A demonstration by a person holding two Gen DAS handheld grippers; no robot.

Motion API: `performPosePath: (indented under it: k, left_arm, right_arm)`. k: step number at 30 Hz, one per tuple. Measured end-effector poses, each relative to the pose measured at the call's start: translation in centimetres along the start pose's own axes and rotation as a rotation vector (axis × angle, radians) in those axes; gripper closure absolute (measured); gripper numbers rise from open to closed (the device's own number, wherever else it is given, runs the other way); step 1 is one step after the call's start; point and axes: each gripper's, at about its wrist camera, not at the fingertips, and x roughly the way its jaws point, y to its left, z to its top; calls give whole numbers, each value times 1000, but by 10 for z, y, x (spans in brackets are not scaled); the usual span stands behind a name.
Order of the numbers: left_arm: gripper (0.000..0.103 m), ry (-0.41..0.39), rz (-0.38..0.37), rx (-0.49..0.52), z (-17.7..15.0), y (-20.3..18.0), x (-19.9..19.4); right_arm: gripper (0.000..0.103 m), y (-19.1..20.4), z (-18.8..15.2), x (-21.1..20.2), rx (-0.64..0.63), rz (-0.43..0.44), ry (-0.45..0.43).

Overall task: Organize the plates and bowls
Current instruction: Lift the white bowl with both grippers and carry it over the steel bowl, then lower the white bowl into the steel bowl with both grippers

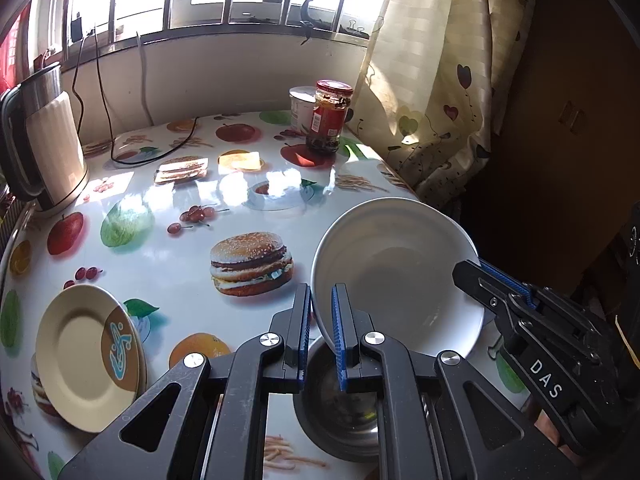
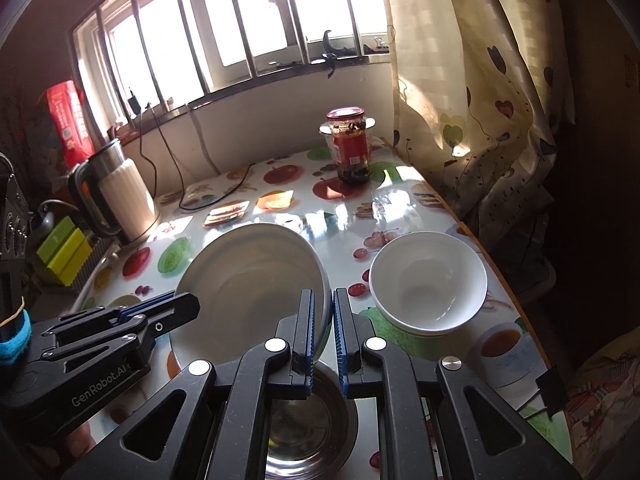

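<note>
Both grippers hold one large white bowl (image 1: pixel 396 276) tilted in the air above a steel bowl (image 1: pixel 340 412). My left gripper (image 1: pixel 322 320) is shut on the white bowl's left rim. My right gripper (image 2: pixel 325 320) is shut on its right rim; the white bowl (image 2: pixel 248 276) and the steel bowl (image 2: pixel 304 432) also show in the right wrist view. The right gripper (image 1: pixel 480 276) shows in the left wrist view and the left gripper (image 2: pixel 180 306) in the right wrist view. A second white bowl (image 2: pixel 428 284) stands on the table at the right. A cream plate (image 1: pixel 84 356) with a brown patch lies at the left.
A food-print tablecloth (image 1: pixel 180 248) covers the table. A kettle (image 1: pixel 44 136) with a cord stands at the back left. A red-lidded jar (image 1: pixel 330 116) and a white tub (image 1: pixel 302 106) stand at the back. A curtain (image 1: pixel 432 72) hangs along the table's right edge.
</note>
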Motion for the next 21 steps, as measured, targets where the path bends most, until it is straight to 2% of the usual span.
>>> performPosePath:
  k: [9, 21]
  left_arm:
    - [92, 25, 0, 4, -22, -3, -6]
    - [92, 63, -1, -1, -43, -2, -2]
  right_arm:
    - [93, 2, -23, -15, 9, -2, 10]
    - [93, 2, -51, -14, 24, -7, 54]
